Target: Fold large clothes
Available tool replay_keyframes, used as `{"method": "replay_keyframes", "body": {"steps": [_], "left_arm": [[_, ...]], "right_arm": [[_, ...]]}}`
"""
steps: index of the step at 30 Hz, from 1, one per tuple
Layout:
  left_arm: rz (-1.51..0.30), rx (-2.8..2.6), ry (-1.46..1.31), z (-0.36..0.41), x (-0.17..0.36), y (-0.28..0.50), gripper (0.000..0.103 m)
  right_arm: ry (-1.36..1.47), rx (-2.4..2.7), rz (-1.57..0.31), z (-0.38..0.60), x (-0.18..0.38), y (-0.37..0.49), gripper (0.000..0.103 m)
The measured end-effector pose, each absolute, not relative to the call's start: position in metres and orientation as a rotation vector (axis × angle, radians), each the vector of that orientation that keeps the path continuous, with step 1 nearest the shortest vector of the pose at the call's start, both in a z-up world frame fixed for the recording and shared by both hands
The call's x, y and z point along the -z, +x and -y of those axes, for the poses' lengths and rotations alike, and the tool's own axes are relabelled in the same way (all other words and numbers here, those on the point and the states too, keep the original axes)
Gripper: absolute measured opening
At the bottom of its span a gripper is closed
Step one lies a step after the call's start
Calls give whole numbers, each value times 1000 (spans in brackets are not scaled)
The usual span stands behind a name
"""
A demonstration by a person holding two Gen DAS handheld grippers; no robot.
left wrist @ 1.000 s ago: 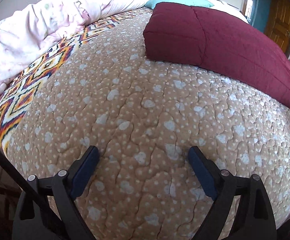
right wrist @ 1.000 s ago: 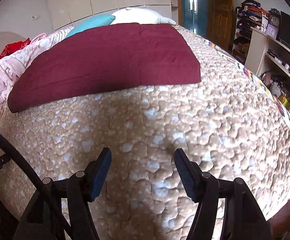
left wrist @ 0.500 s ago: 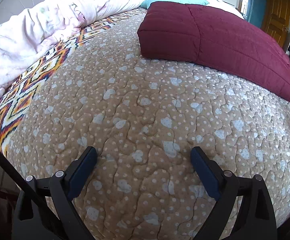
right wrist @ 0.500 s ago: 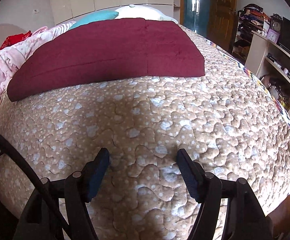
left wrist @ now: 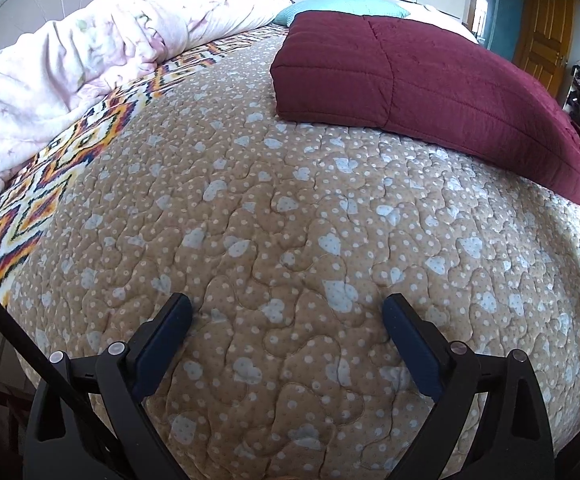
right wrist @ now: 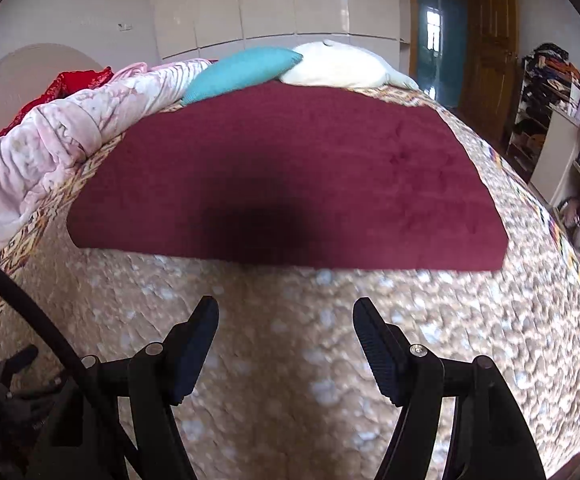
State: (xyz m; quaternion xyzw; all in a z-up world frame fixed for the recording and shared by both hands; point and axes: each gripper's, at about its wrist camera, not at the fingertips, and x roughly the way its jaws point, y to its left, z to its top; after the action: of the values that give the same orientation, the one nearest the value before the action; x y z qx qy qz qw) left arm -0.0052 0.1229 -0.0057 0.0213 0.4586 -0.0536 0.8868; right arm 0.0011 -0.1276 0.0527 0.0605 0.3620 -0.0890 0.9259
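Note:
A folded maroon quilt (left wrist: 430, 72) lies flat on a tan quilted bedspread (left wrist: 290, 220) with pale hearts and dots. In the right wrist view the quilt (right wrist: 290, 176) fills the middle, with a dark shadow on its near part. My left gripper (left wrist: 285, 316) is open and empty, low over the tan bedspread near its front edge, well short of the quilt. My right gripper (right wrist: 285, 320) is open and empty, raised above the bedspread (right wrist: 290, 360), a short way before the quilt's near edge.
A crumpled pink blanket (left wrist: 69, 64) lies along the left side, over a zigzag-patterned cover (left wrist: 49, 184). A teal pillow (right wrist: 241, 72) and a white pillow (right wrist: 342, 68) lie at the head. Shelves with clutter (right wrist: 562, 120) and a wooden door (right wrist: 486, 40) stand to the right.
The right gripper has risen and moved forward towards the maroon quilt, with motion blur. The left gripper has crept slightly forward. Both stay open.

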Motion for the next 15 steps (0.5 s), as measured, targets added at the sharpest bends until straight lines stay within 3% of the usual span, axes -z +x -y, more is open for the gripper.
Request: {"method": "replay_keyframes", "body": {"steps": [6,11,15], "left_arm": [[-919,120,35,-125,7,-10,96],[-910,149,22,-129,7,-11,96],[-888,177,19,-132,7,-14,96]], "right_arm": [[21,118,-817,89,-54,104,57],[-45,154,-953,73,-31,163,59],[-43,82,-855,52,-61,158,56]]}}
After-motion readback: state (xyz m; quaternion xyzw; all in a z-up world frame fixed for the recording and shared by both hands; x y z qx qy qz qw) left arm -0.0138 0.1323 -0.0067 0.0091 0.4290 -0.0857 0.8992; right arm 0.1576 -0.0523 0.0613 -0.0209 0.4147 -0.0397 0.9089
